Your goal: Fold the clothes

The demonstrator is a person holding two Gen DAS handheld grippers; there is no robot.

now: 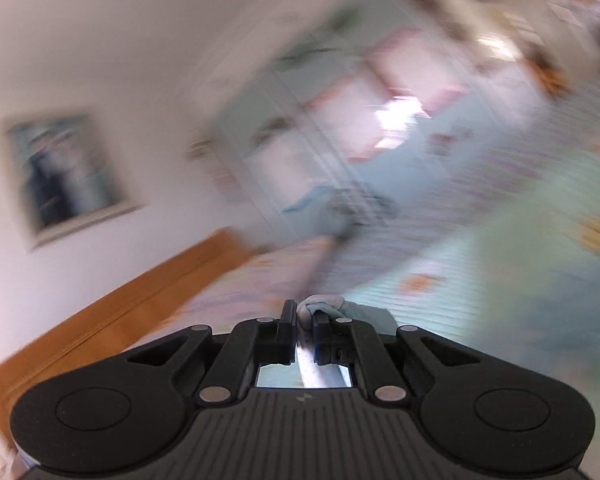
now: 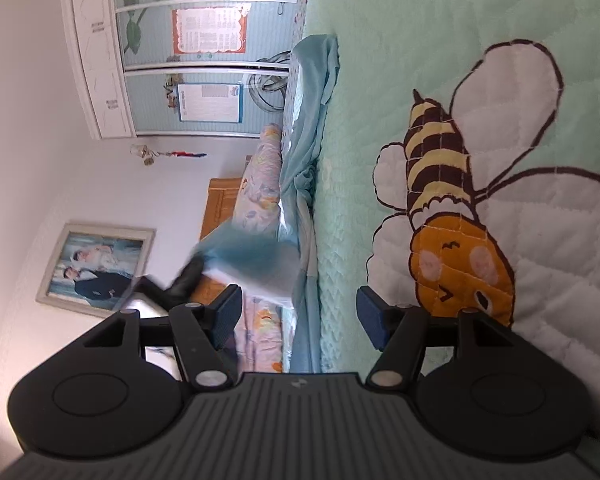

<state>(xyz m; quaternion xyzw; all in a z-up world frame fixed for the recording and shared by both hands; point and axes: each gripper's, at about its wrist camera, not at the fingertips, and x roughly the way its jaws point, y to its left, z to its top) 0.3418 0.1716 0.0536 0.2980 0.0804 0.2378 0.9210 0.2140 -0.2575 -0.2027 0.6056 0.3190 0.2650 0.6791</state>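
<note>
1 bunched, soft blue garment (image 1: 325, 305) sits pinched in left gripper (image 1: 302, 322).

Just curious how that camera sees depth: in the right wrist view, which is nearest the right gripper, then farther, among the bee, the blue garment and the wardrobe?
1. Bee, on the quilt right beside the right gripper.
2. Blue garment, farther along the bed.
3. Wardrobe, against the far wall.

Right wrist view: the green quilt (image 2: 380, 60) with the bee motif (image 2: 448, 216) lies flat and bare ahead and to the right of the spread fingers. Left of it, a rumpled light-blue garment (image 2: 308, 120) runs near to far. Further left, a floral pillow (image 2: 260, 184) and wooden headboard (image 2: 220, 208) bound the bed. Left wrist view too blurred to assess.
</note>
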